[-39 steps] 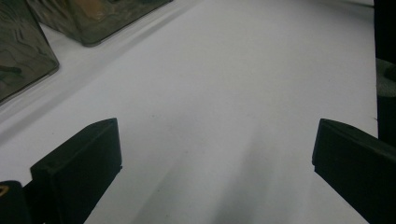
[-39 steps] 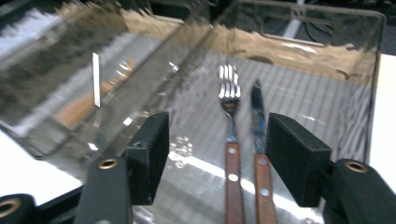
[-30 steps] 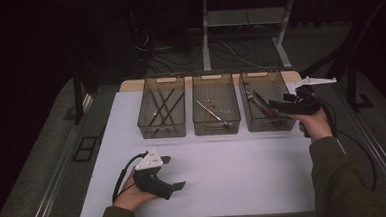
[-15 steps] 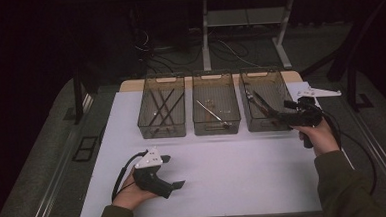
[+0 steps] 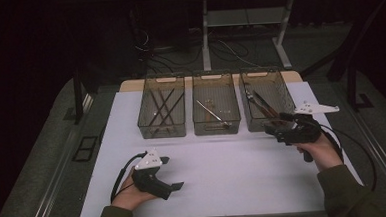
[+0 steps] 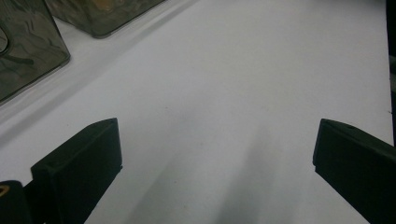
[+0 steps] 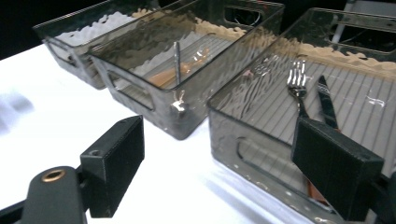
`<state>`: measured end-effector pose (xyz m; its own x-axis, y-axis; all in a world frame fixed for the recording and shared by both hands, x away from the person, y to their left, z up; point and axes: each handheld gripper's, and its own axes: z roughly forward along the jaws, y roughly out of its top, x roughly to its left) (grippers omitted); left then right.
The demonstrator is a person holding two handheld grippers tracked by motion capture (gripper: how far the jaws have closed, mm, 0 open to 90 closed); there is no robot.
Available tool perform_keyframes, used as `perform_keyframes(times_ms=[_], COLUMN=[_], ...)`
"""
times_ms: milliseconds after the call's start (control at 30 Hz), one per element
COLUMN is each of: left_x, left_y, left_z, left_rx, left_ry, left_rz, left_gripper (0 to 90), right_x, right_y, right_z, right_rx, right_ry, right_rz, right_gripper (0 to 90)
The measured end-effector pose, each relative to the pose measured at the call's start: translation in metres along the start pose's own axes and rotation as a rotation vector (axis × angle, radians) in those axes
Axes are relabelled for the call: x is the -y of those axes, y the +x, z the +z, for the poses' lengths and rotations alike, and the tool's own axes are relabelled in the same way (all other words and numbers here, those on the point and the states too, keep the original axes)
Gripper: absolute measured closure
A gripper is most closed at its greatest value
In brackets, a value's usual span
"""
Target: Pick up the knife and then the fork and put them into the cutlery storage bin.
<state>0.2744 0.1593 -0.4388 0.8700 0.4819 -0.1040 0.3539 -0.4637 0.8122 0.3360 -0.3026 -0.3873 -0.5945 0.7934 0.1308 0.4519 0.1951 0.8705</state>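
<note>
Three smoky clear bins stand in a row at the back of the white table (image 5: 235,181). The left bin (image 5: 154,125) holds several thin dark sticks, and the middle bin (image 5: 217,123) holds a slim metal utensil (image 5: 208,110). A fork (image 7: 295,81) and a knife (image 7: 327,100) lie in the right bin (image 7: 252,140). My right gripper (image 5: 278,124) hovers just in front of the right bin's near right corner, open and empty, seen from its own camera as the right gripper (image 7: 219,154). My left gripper (image 5: 170,173) rests open on the table at the front left, its jaws wide apart in the left gripper view (image 6: 215,140).
A bare white tabletop (image 6: 233,84) stretches between the two grippers. Grey floor, a dark stand (image 5: 80,102) at the left and a desk frame with cables (image 5: 213,47) lie behind the table. Cables trail from both grippers toward the person.
My right gripper has drawn back from over the right bin, toward the person and lower, to just in front of it. The left gripper has stayed put.
</note>
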Motion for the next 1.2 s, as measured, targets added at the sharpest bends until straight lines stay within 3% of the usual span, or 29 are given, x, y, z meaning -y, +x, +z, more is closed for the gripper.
perform_keyframes(times_ms=[367, 933, 1200], left_x=[0.000, 0.000, 0.000], left_y=[-0.002, -0.003, -0.002], left_z=[-0.002, -0.003, -0.003], left_rx=[0.000, -0.003, -0.004], left_ry=[-0.010, -0.017, -0.016], left_rz=[0.000, -0.004, -0.006], left_gripper=[0.0, 0.0, 0.0], right_x=[0.015, 0.056, 0.065], right_y=[0.019, 0.034, 0.042], right_z=[-0.007, -0.008, -0.012], right_rx=[-0.055, -0.117, -0.139], right_ry=[0.005, 0.066, 0.073], right_rz=[-0.026, -0.056, -0.059], right_gripper=[17.0, 17.0, 17.0])
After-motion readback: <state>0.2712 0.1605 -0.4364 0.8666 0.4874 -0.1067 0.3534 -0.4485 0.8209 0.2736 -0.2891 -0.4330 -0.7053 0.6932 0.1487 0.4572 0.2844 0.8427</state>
